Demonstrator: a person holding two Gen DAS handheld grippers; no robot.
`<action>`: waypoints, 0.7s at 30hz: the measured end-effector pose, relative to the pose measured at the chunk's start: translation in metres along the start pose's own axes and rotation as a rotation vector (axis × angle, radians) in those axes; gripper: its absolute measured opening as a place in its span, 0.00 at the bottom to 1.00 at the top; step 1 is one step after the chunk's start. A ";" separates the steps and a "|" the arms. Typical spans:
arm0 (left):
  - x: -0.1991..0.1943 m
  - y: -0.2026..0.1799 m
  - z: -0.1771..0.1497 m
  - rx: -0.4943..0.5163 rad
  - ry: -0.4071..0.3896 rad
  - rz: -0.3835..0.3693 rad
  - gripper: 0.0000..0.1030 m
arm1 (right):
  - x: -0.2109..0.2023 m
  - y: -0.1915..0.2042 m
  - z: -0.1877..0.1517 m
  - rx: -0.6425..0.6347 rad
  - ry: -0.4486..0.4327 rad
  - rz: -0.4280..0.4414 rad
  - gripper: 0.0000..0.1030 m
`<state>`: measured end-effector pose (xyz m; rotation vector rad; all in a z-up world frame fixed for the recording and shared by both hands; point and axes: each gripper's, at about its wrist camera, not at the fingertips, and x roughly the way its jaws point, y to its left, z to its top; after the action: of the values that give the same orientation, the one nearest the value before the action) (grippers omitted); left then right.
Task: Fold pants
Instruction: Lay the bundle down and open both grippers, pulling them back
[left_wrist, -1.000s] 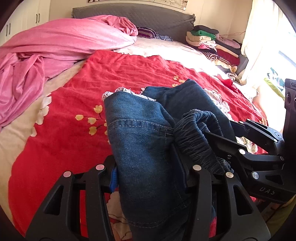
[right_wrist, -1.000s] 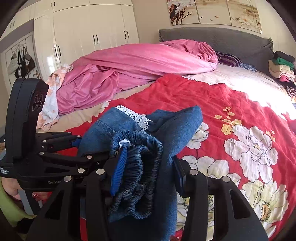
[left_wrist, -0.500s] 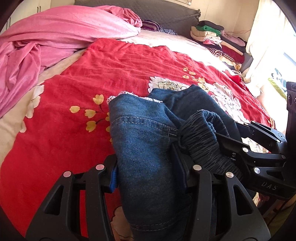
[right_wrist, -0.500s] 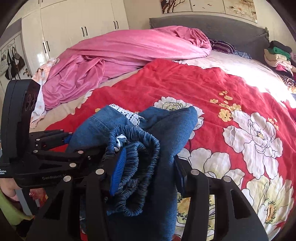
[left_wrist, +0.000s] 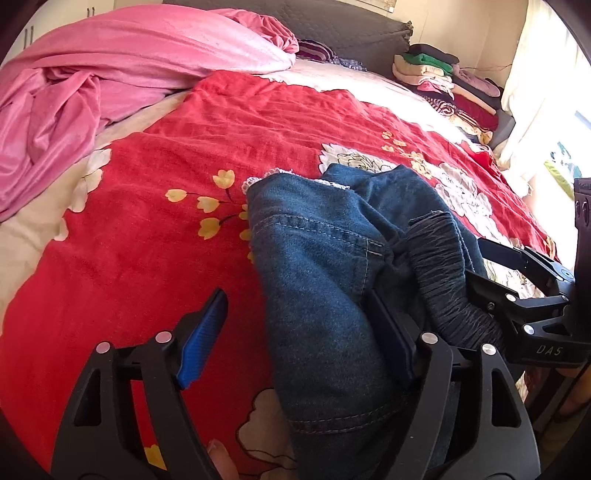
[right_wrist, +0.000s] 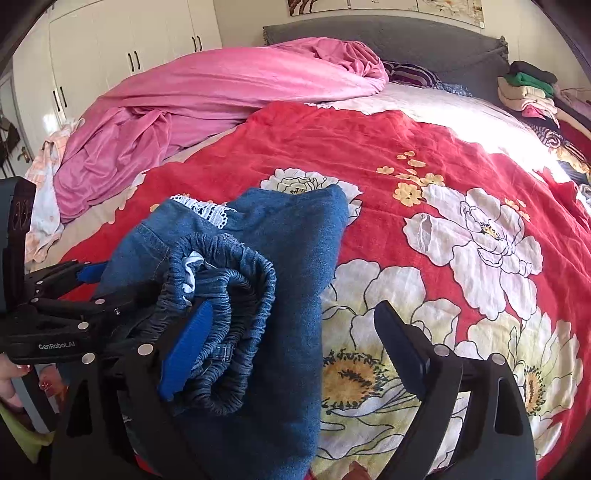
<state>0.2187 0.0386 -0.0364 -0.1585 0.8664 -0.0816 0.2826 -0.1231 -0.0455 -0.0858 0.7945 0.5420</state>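
Blue jeans (left_wrist: 325, 258) lie bunched on the red floral bedspread (left_wrist: 147, 258), with white lace trim (right_wrist: 207, 208) at the far end and the gathered elastic waistband (right_wrist: 229, 280) on top. My left gripper (left_wrist: 295, 332) is opening around the near denim. Its left pad (left_wrist: 203, 339) stands clear of the cloth, which leans on the other finger. My right gripper (right_wrist: 295, 343) is also opening. The waistband rests against its blue pad (right_wrist: 188, 343), and its right finger (right_wrist: 402, 343) hangs free over the bedspread. Both grippers sit side by side at the near end of the jeans.
A heaped pink blanket (left_wrist: 129, 66) covers the bed's far left. Folded clothes (left_wrist: 443, 81) are stacked at the far right by the grey headboard (right_wrist: 406, 40). White wardrobe doors (right_wrist: 129, 48) stand behind. Red bedspread stretches beyond and right of the jeans.
Both grippers' jaws have spread wide and let go of the denim they were pinching. Both hands sank toward the bed, and the jeans now rest on the bedspread.
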 end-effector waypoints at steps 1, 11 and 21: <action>-0.002 0.001 -0.001 -0.002 -0.002 0.002 0.71 | -0.001 -0.001 -0.001 0.004 -0.001 -0.001 0.88; -0.021 0.004 -0.005 -0.011 -0.027 0.012 0.86 | -0.022 -0.002 -0.005 0.022 -0.039 -0.023 0.95; -0.041 0.010 -0.007 -0.009 -0.032 0.047 0.90 | -0.044 -0.003 -0.008 0.072 -0.077 -0.015 0.95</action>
<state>0.1872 0.0530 -0.0116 -0.1475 0.8380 -0.0308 0.2536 -0.1470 -0.0204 -0.0044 0.7365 0.4988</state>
